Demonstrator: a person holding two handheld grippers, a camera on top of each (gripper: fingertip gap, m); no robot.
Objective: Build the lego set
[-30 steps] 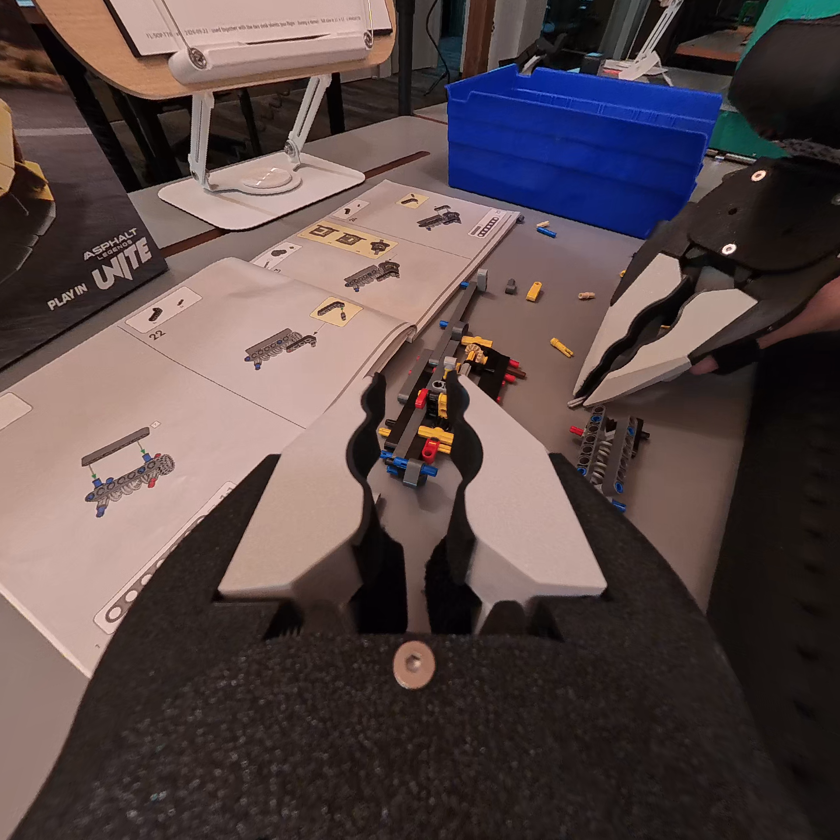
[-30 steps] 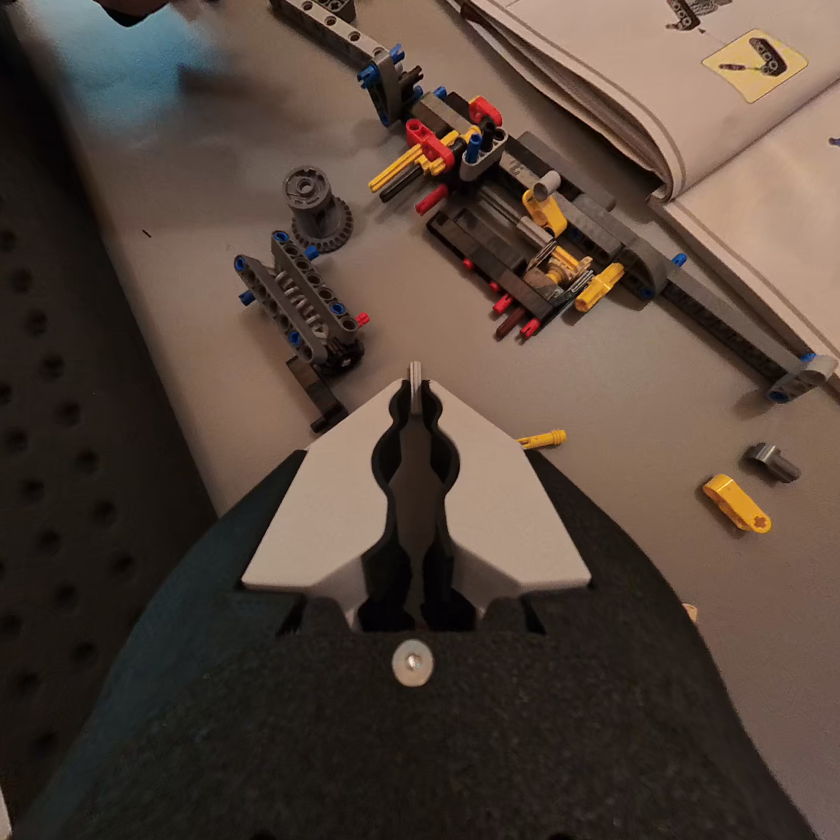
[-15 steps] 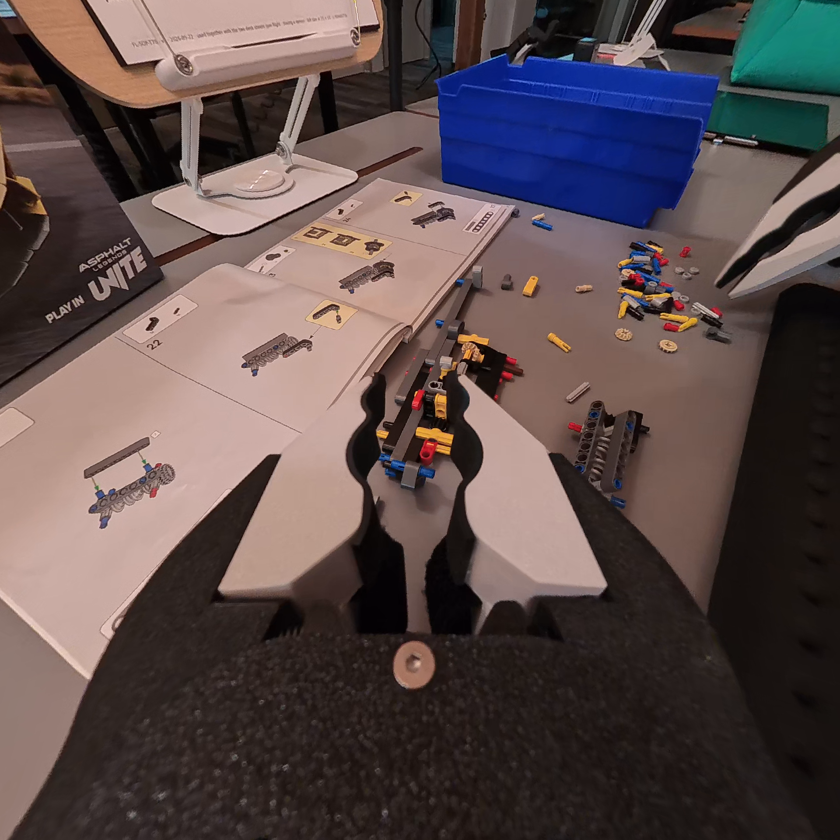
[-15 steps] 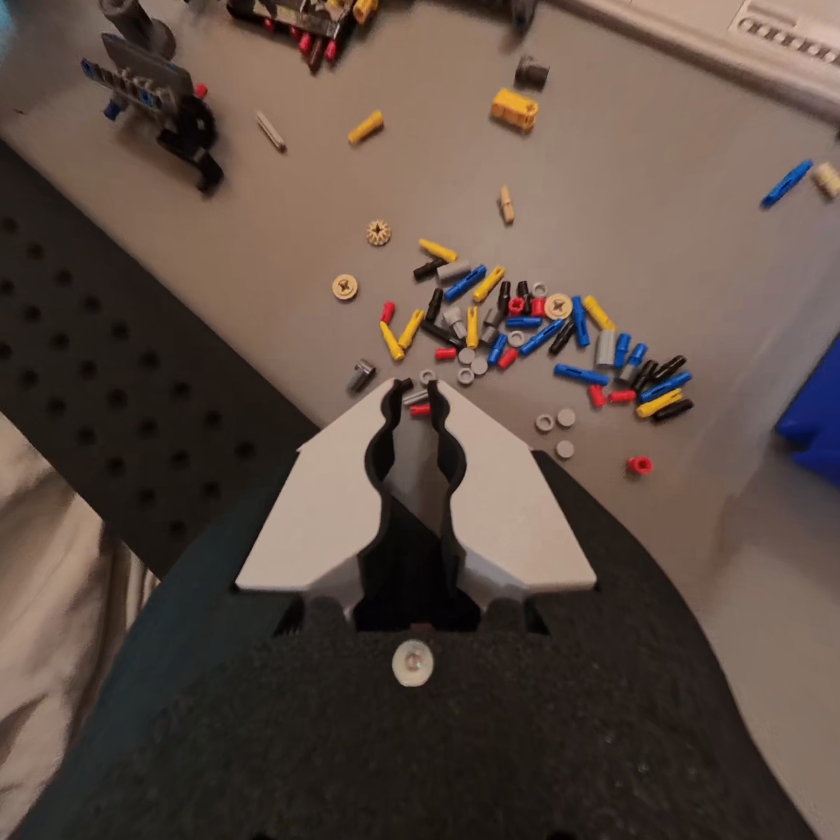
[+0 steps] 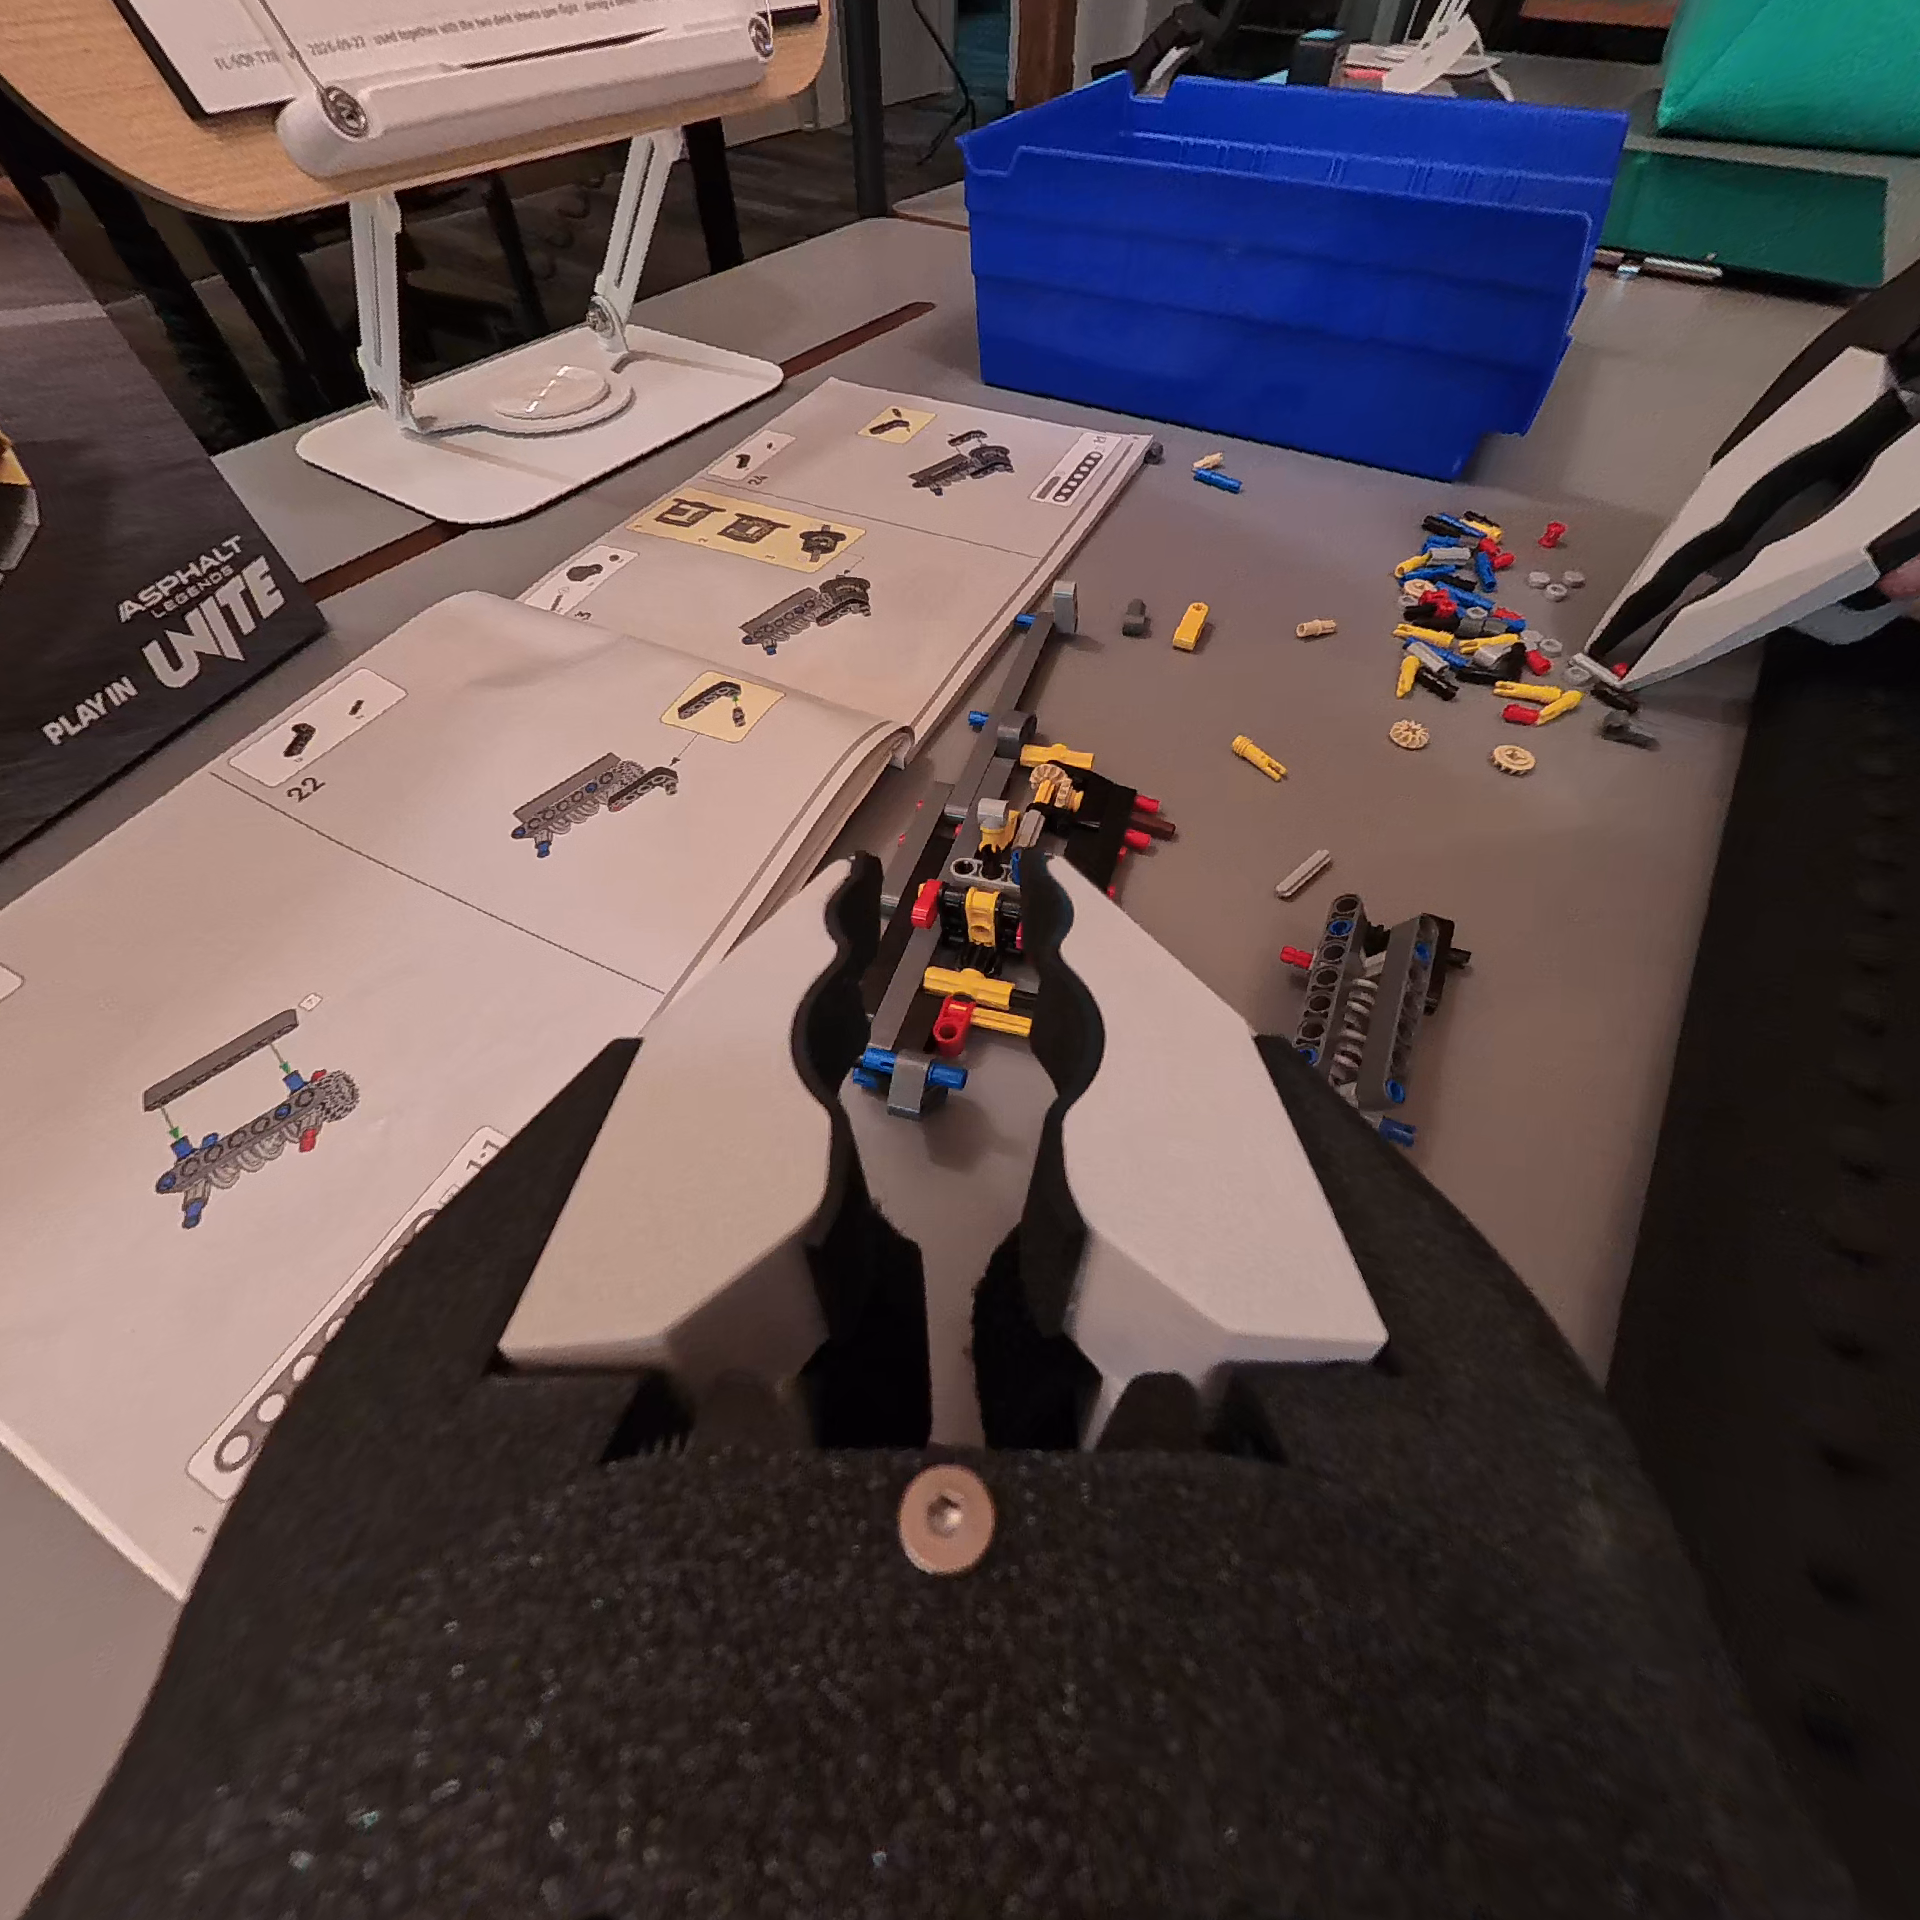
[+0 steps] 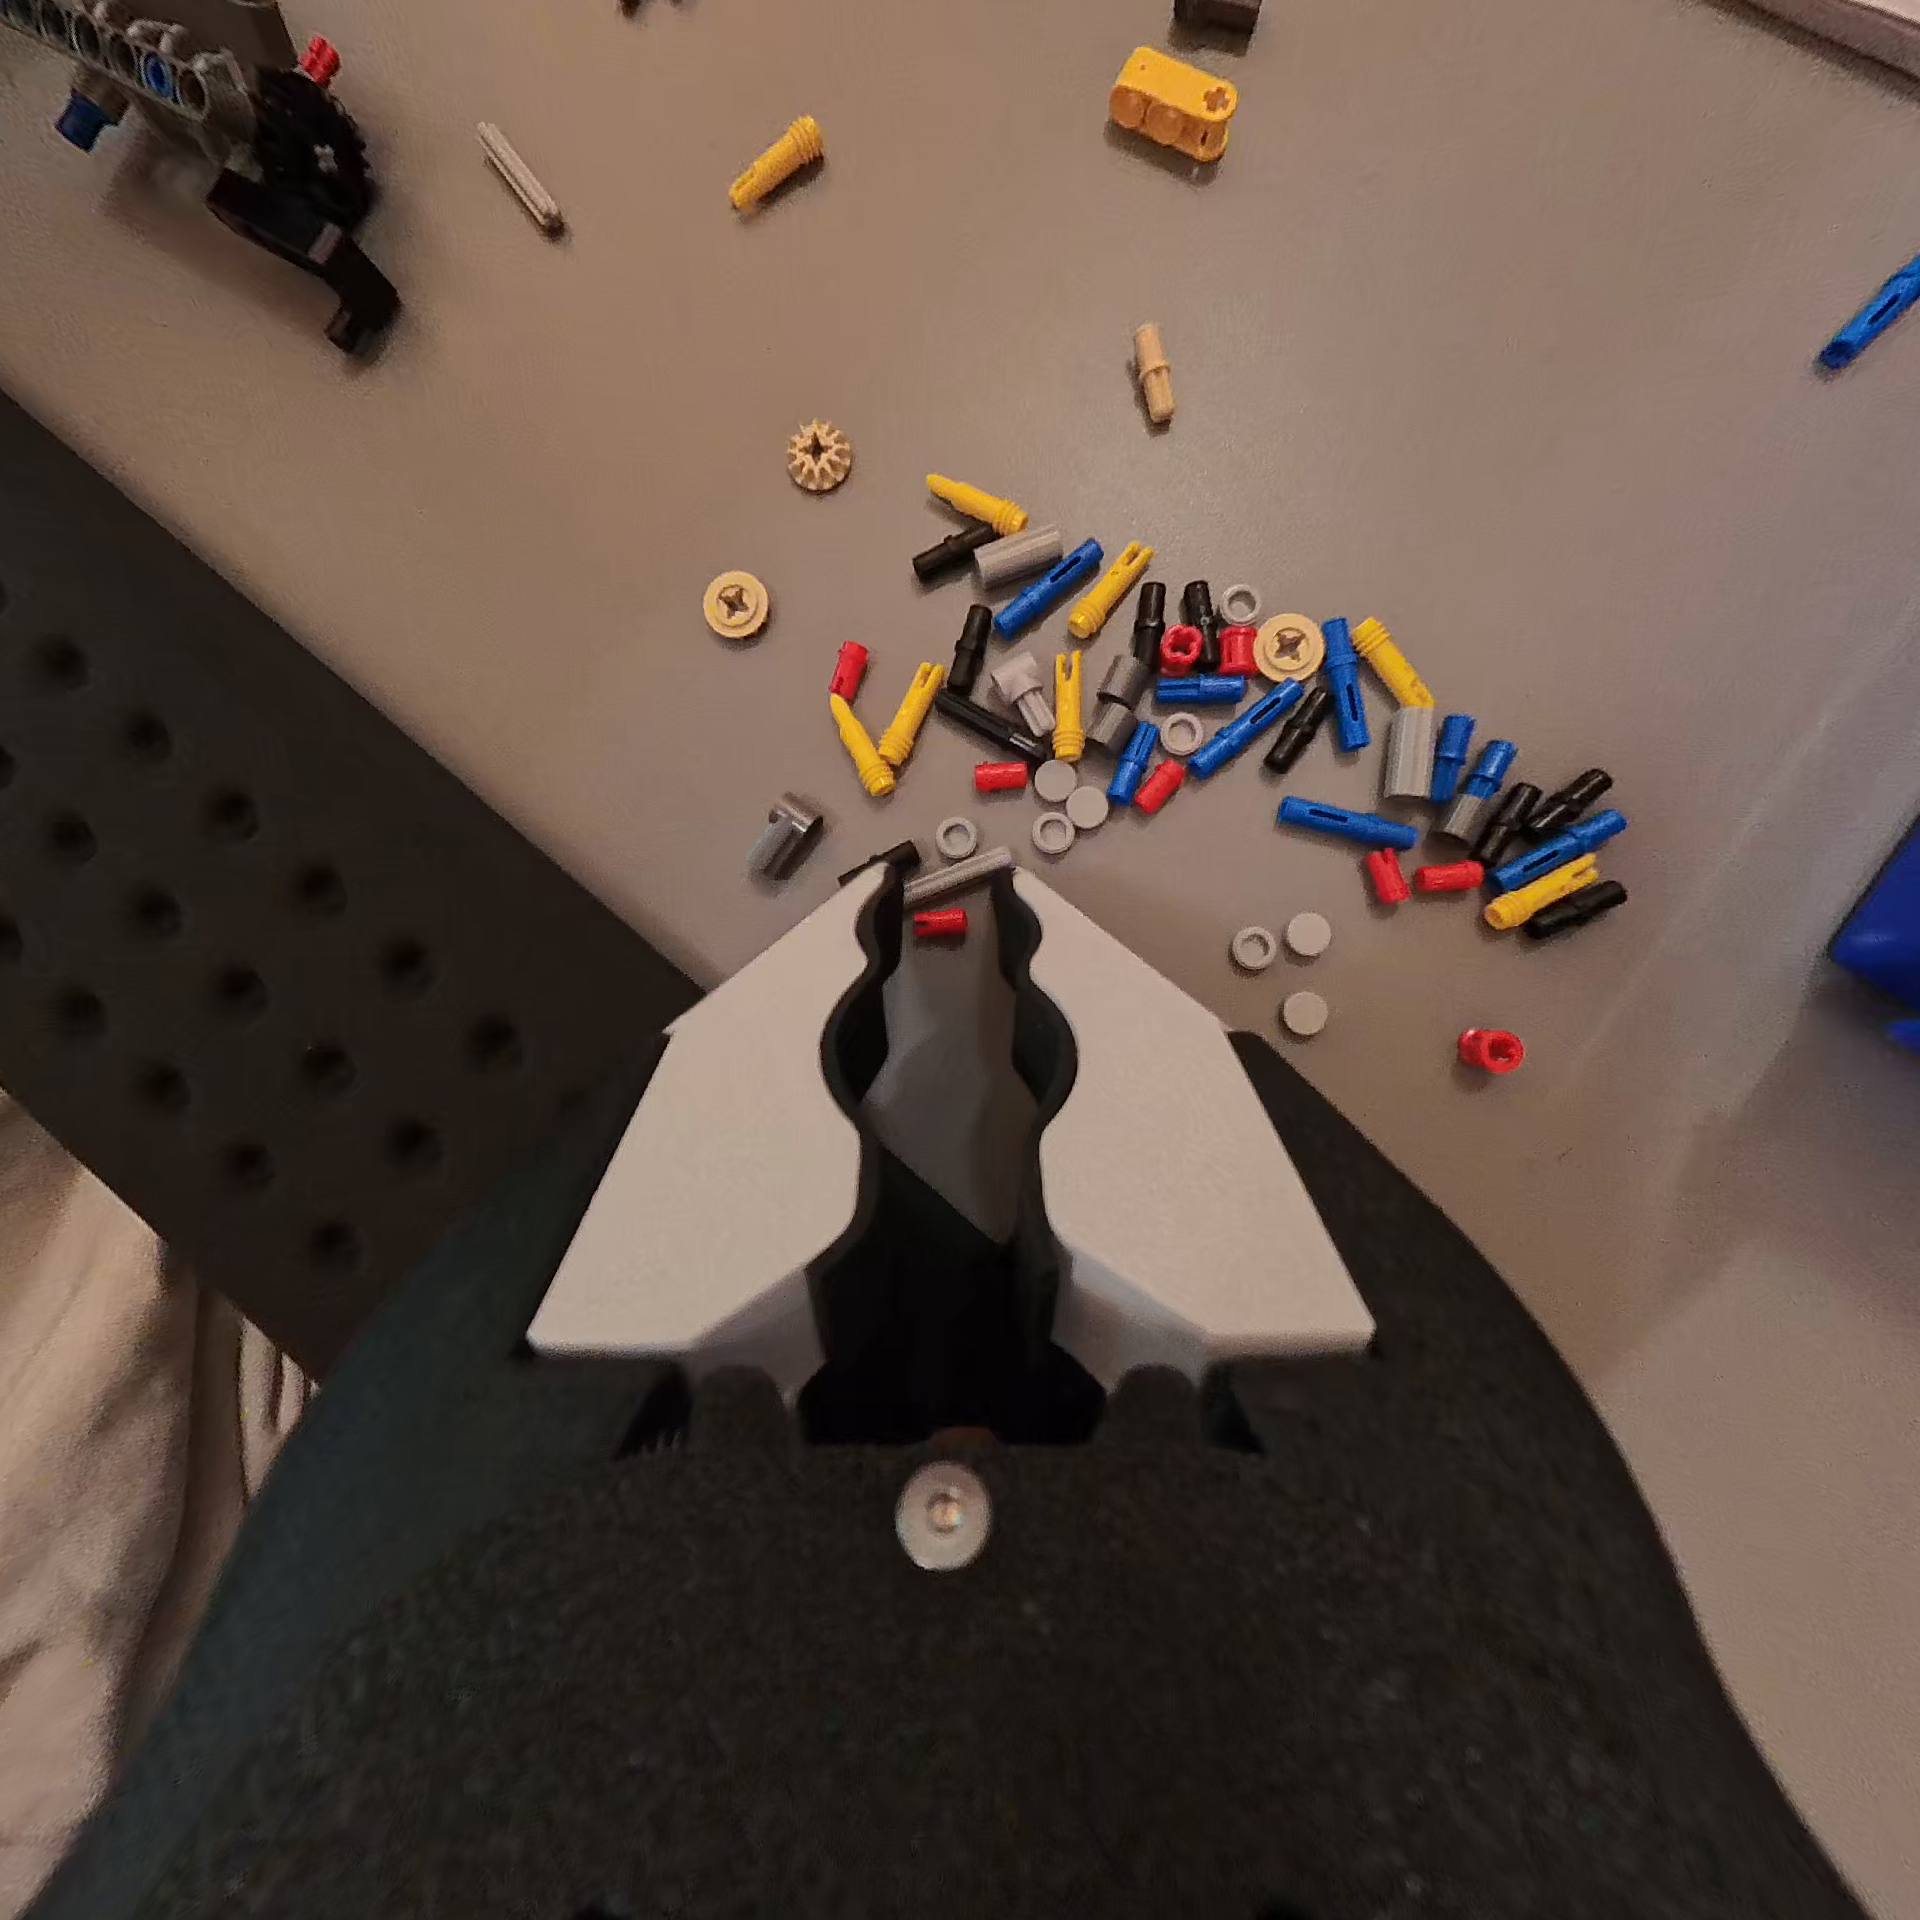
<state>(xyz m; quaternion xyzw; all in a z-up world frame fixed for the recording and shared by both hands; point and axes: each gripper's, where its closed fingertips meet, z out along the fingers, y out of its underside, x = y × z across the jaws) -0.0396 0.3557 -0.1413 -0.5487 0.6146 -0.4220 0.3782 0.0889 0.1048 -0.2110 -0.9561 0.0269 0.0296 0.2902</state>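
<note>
My left gripper is open and empty, hovering low over the near end of the long grey, black and yellow chassis assembly, which shows between its fingers. My right gripper is open at the near edge of the pile of small pins. A short grey axle lies across its tips and a red pin lies between the fingers. It also shows in the left wrist view, at the pile. A small grey beam assembly lies right of the chassis; it also shows in the right wrist view.
An open instruction booklet lies left of the chassis. Stacked blue bins stand at the back, with a white stand and a dark box at left. A black perforated mat borders the table. A loose grey axle and a yellow connector lie apart. The left gripper's tips are roughly 30 cm from the right gripper's. To reach the yellow connector in a straight line is about 15 cm for my right fingers, about 20 cm for my left.
My right gripper let go of a grey axle beside the small beam assembly, swung right to the pin pile, opened and lowered onto it. My left gripper stayed put.
</note>
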